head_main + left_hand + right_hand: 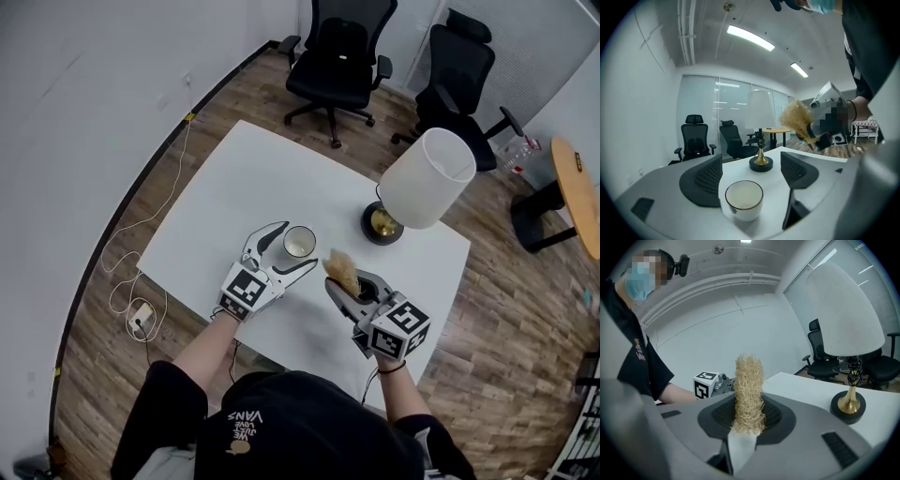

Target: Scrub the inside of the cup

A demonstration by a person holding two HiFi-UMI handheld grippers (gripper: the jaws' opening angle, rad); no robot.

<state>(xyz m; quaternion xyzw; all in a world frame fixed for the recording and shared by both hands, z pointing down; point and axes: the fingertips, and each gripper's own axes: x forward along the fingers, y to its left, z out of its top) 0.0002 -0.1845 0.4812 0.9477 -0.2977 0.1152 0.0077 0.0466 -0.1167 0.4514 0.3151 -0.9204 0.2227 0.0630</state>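
A white cup [299,242] [743,199] with a dark rim stands upright on the white table [234,187]. My left gripper [289,247] [752,176] is open, its two fingers on either side of the cup without touching it. My right gripper [349,284] [747,416] is shut on a tan fibrous scrubber [341,269] [749,394], which sticks up from between the jaws. The scrubber is held above the table to the right of the cup, outside it. In the left gripper view the scrubber [797,119] shows up at the right.
A table lamp with a white shade [427,178] and a black and brass base [382,223] [761,161] [848,405] stands just beyond the right gripper. Two black office chairs [339,58] stand behind the table. A cable and a socket [141,317] lie on the wooden floor at left.
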